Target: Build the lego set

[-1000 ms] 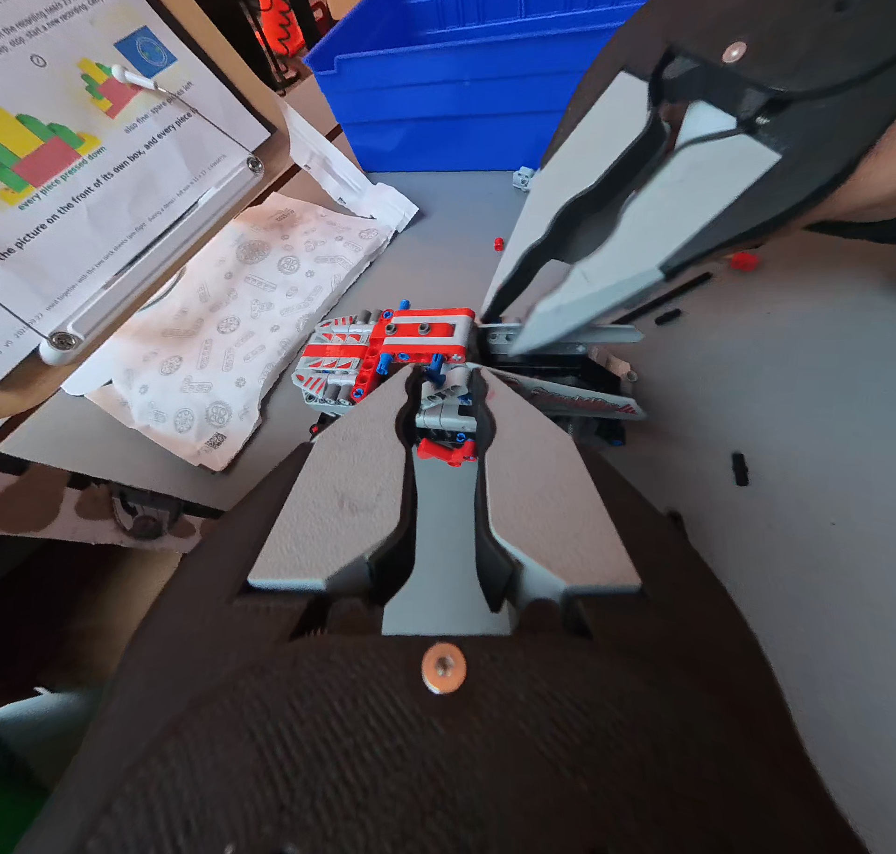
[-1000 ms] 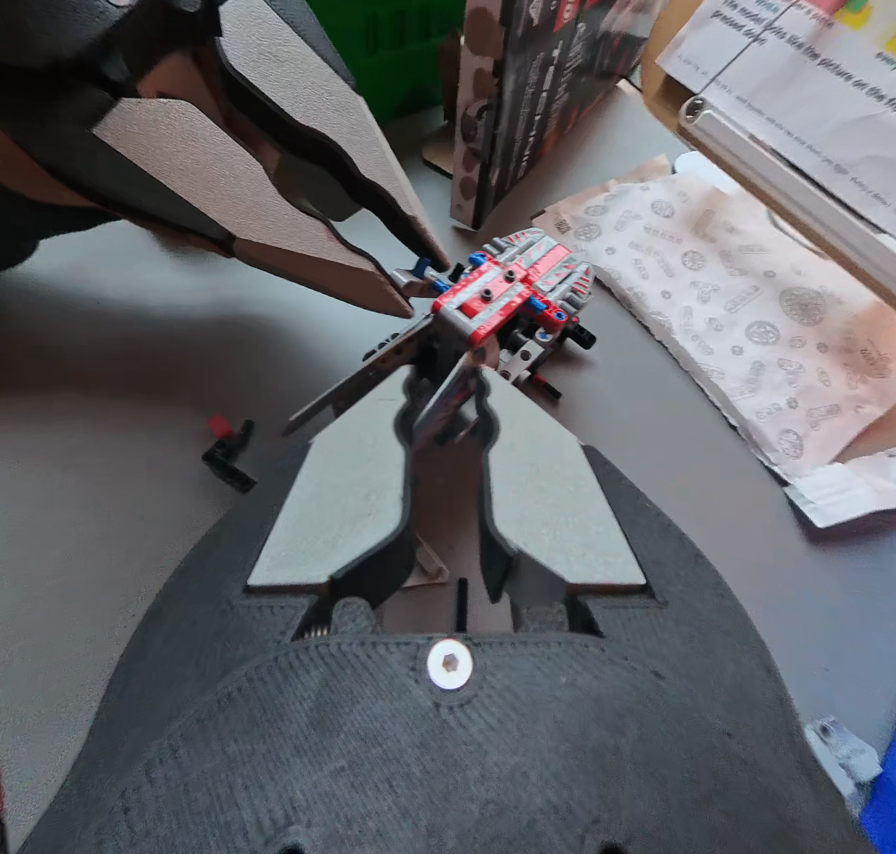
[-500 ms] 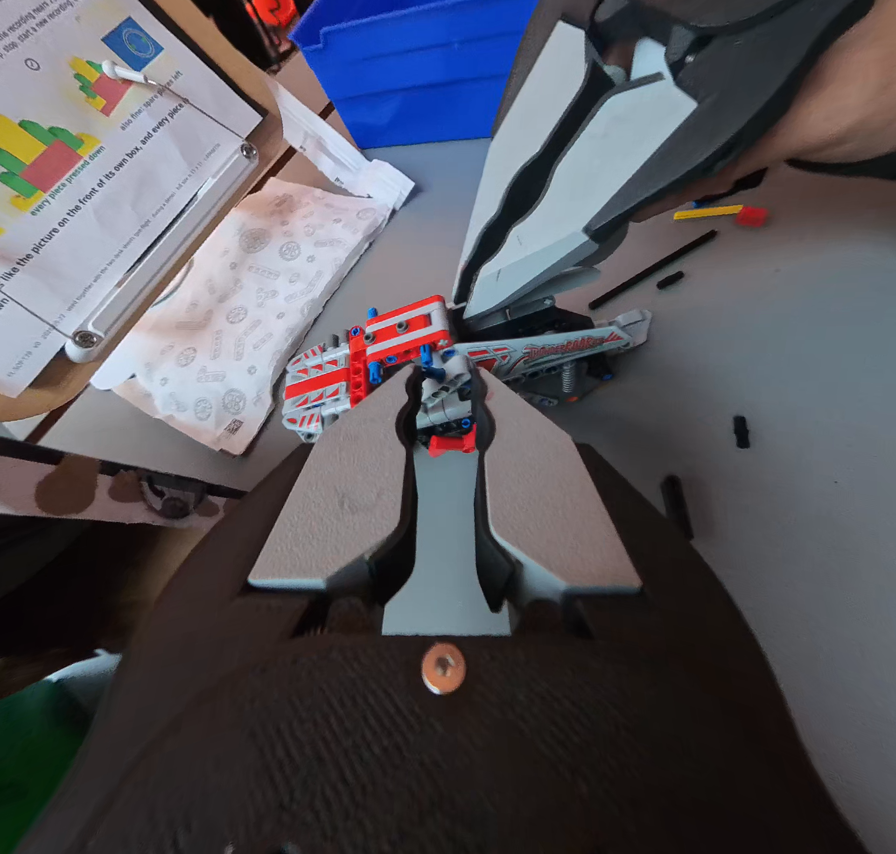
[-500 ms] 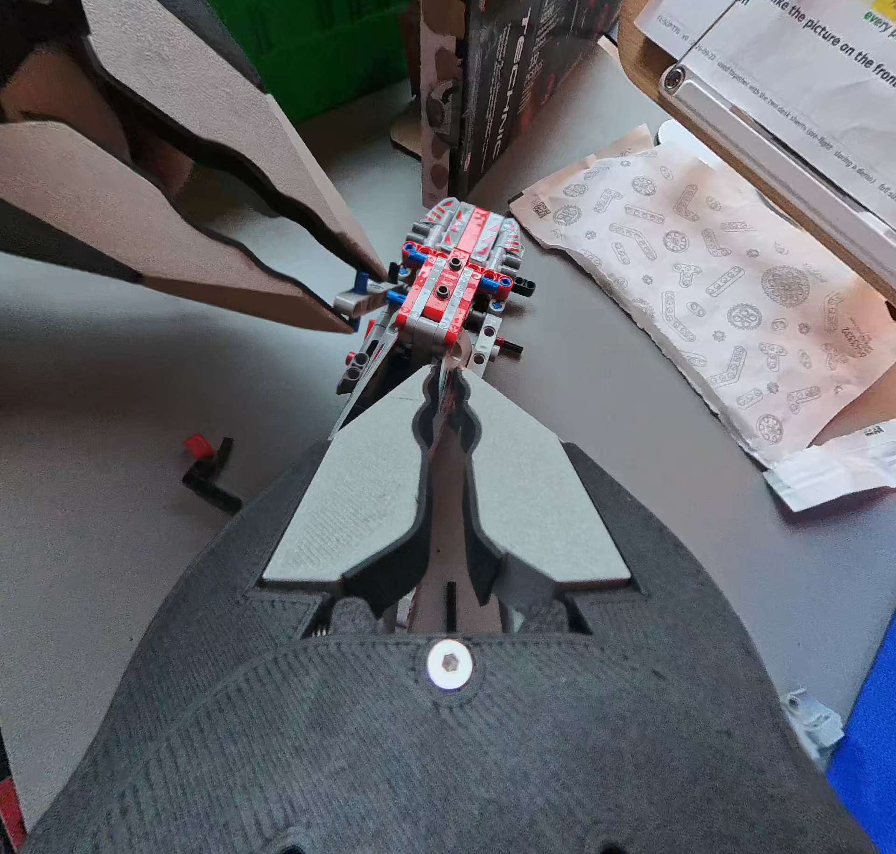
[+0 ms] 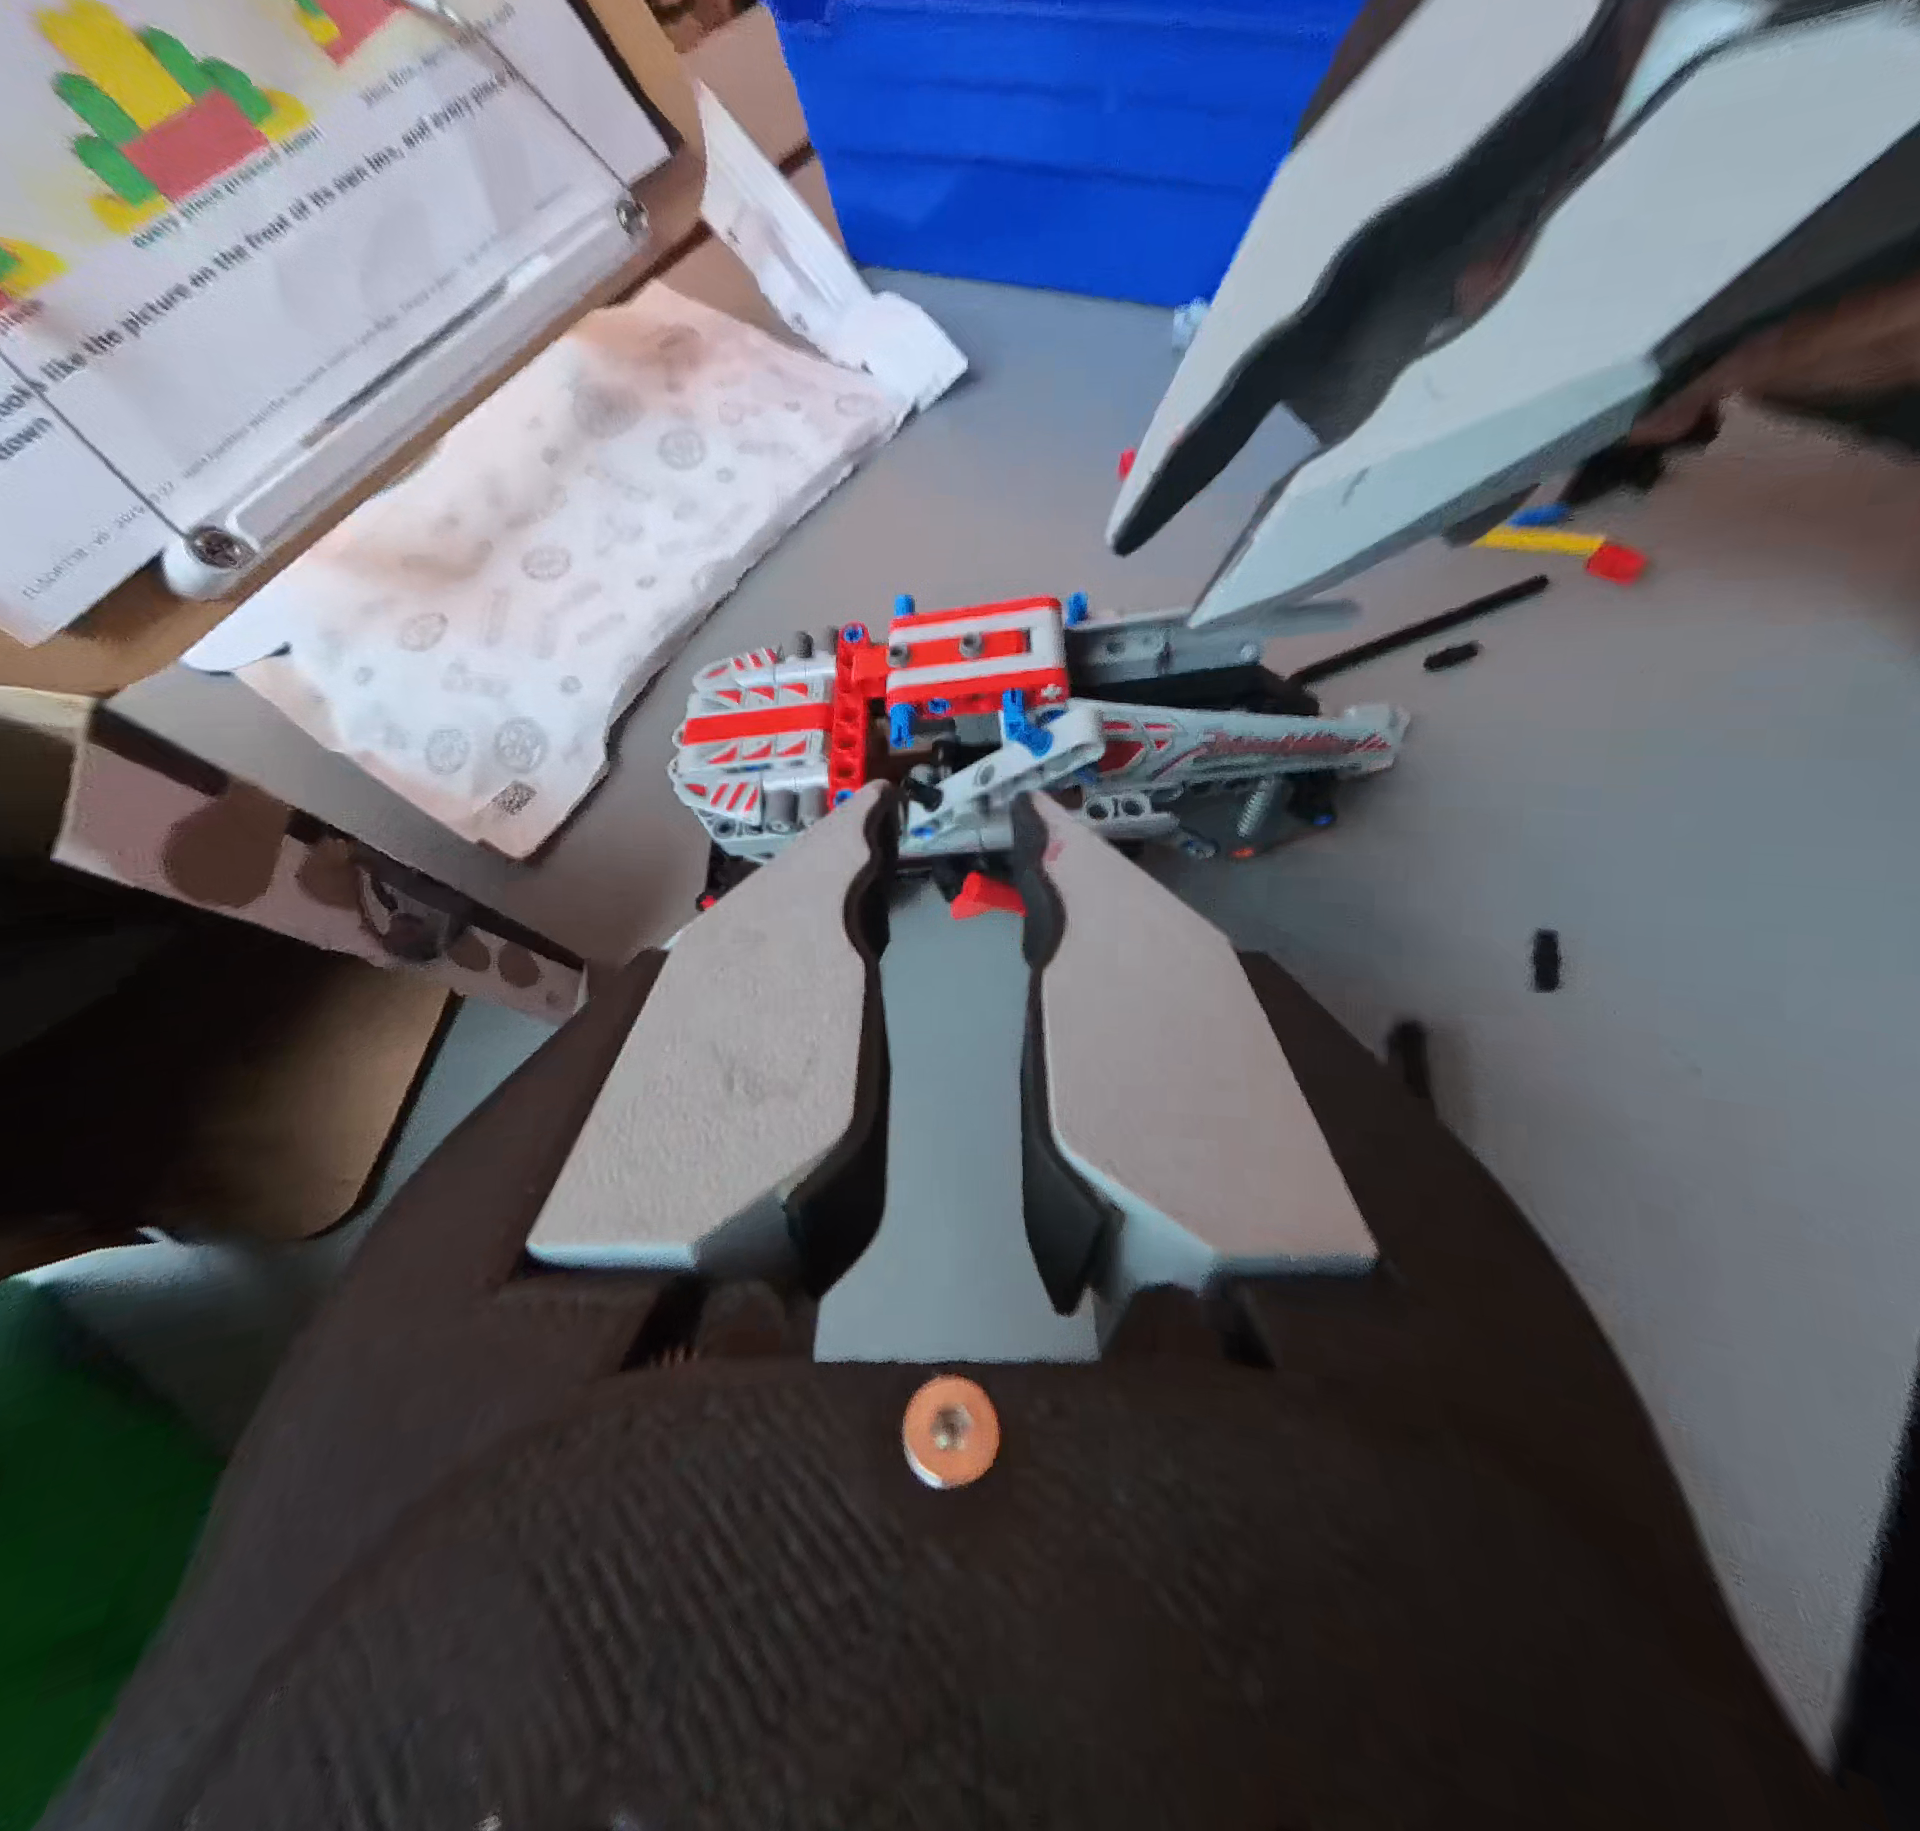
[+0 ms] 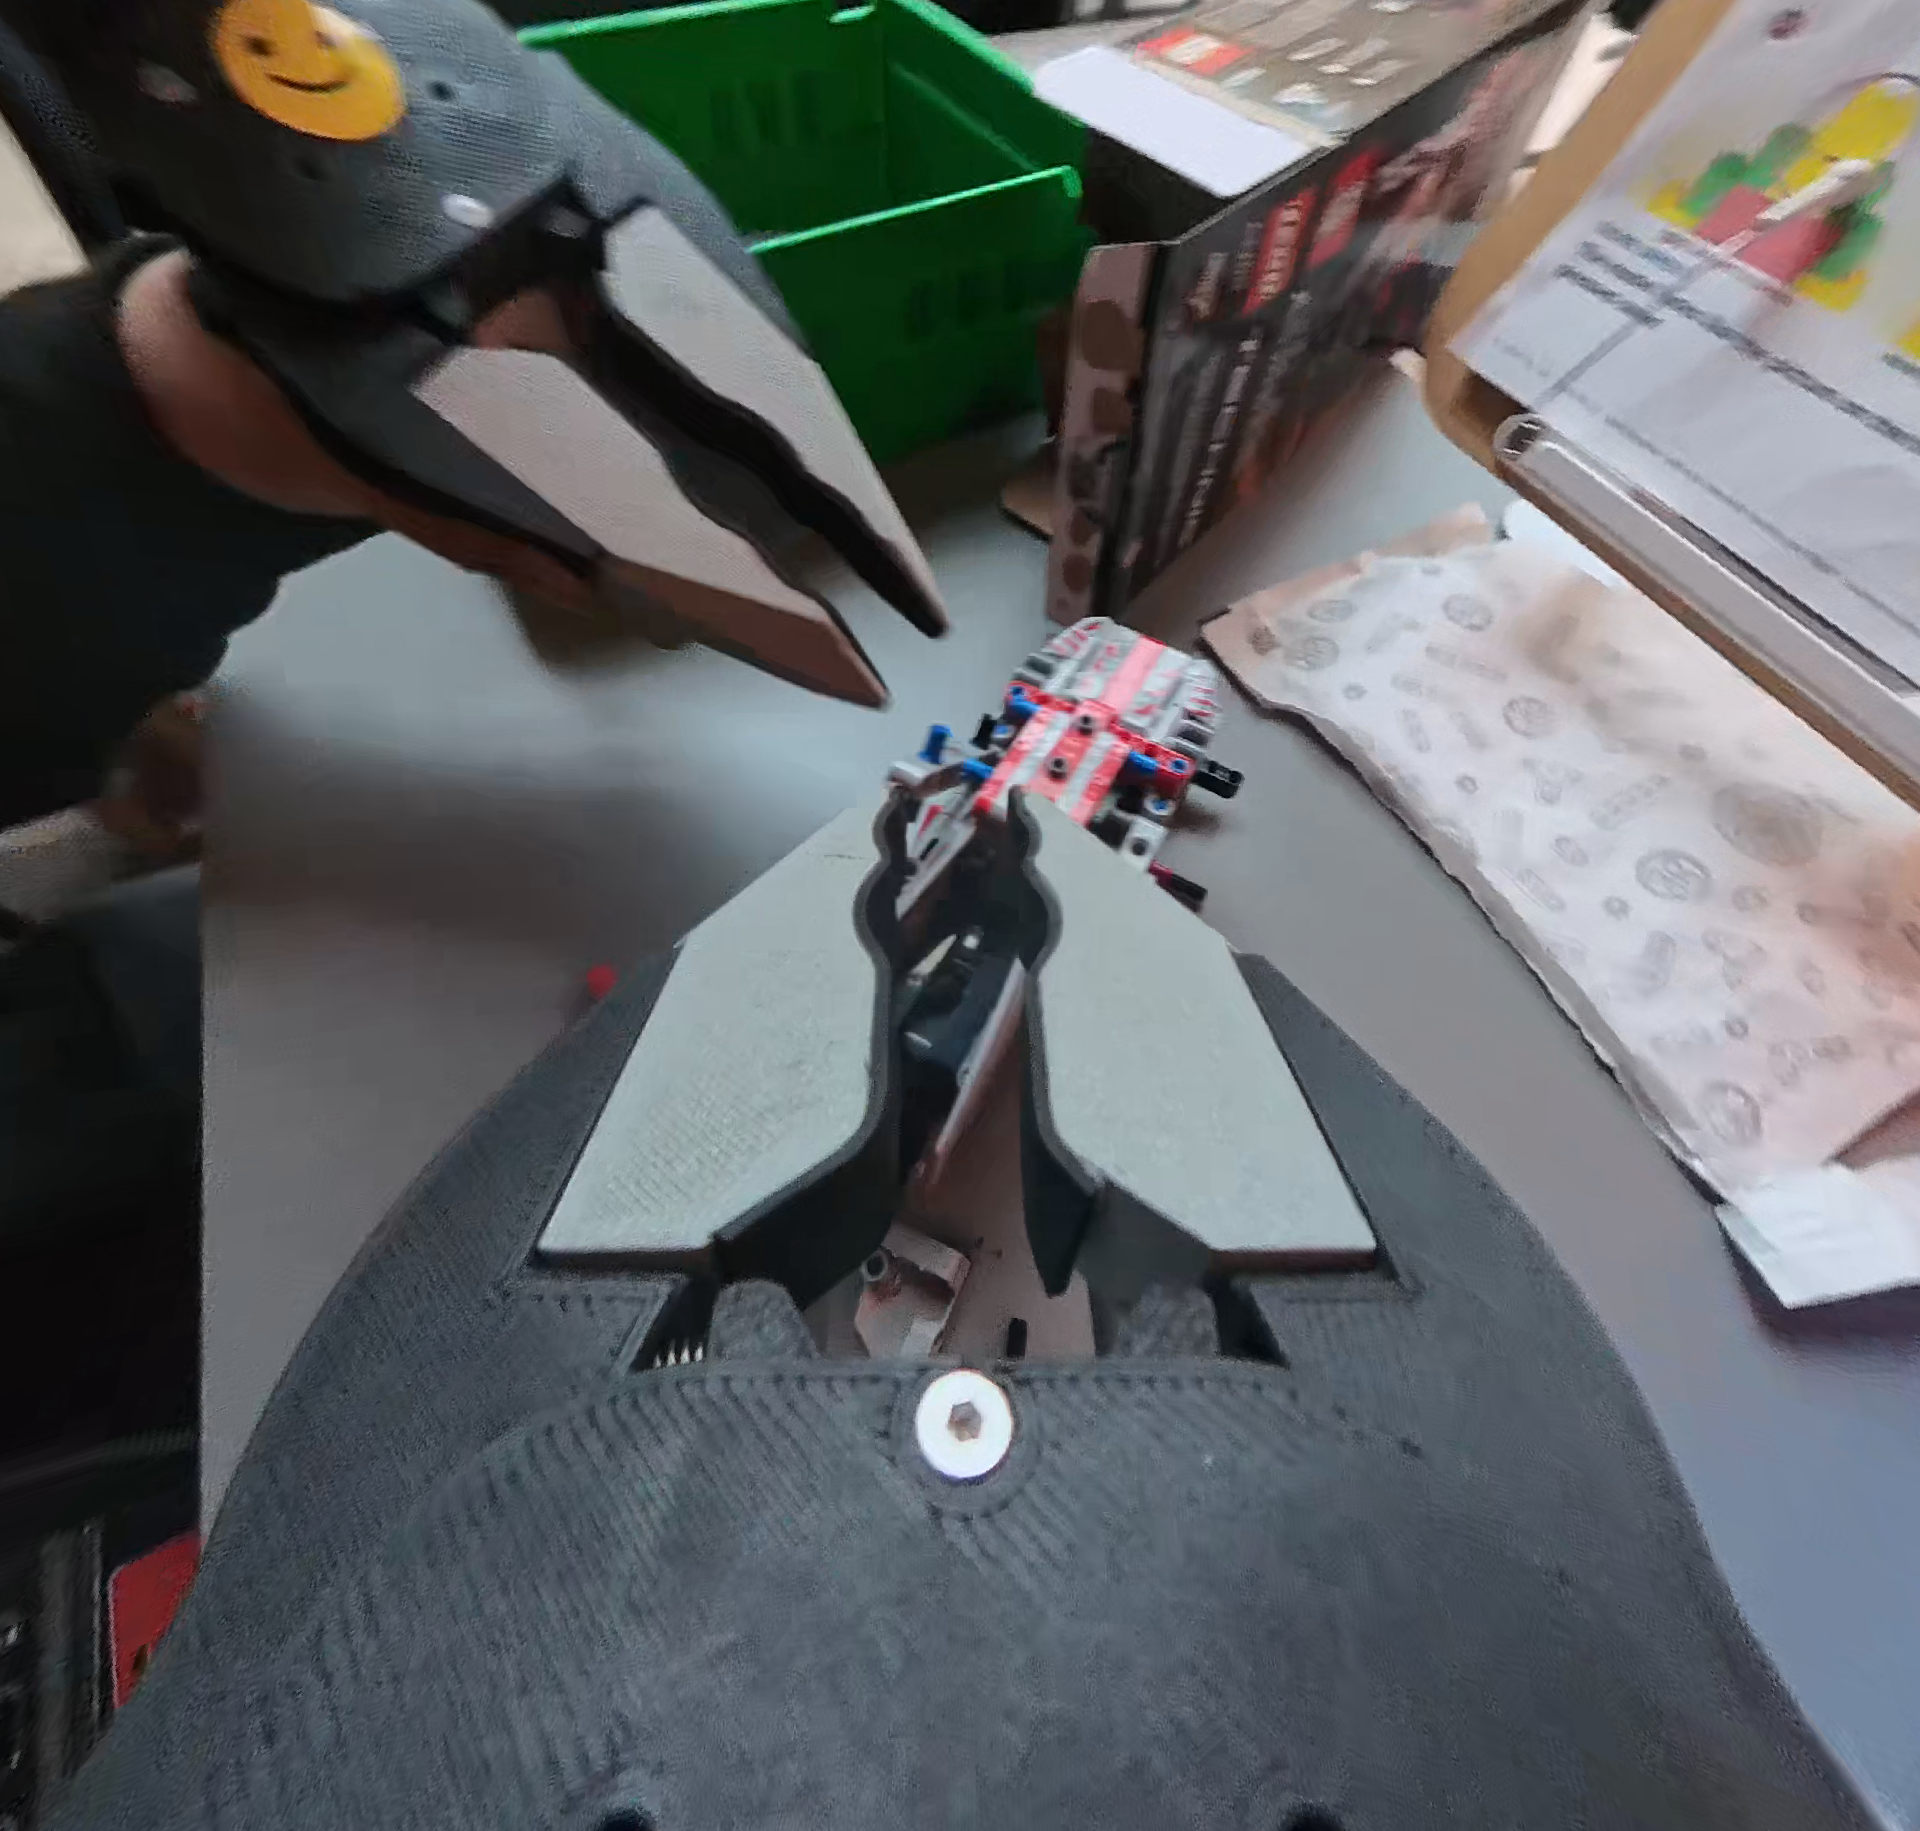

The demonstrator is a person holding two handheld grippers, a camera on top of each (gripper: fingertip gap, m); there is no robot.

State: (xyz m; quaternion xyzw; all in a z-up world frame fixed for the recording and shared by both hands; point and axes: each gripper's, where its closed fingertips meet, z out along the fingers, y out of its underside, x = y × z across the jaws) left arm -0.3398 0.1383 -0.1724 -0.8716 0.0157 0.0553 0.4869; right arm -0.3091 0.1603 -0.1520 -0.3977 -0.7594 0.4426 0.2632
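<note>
Both grippers open. Lego model (image 5: 997, 732) lies centre frame on grey table (image 5: 1662, 898); left gripper (image 5: 951, 825) tips straddle its near edge, seemingly gripping nothing; right gripper (image 6: 951, 825) likewise astride its tail.

In the left wrist view the lego model (image 5: 997, 732) sits mid-worktop (image 5: 1662, 950); a paper bag (image 5: 582, 534) lies at its ten o'clock, a bin (image 5: 1039, 119) at twelve, loose pieces (image 5: 1558, 545) at two. In the right wrist view a set box (image 6: 1247, 327) stands at the model's twelve, another bin (image 6: 883, 202) at eleven
</note>
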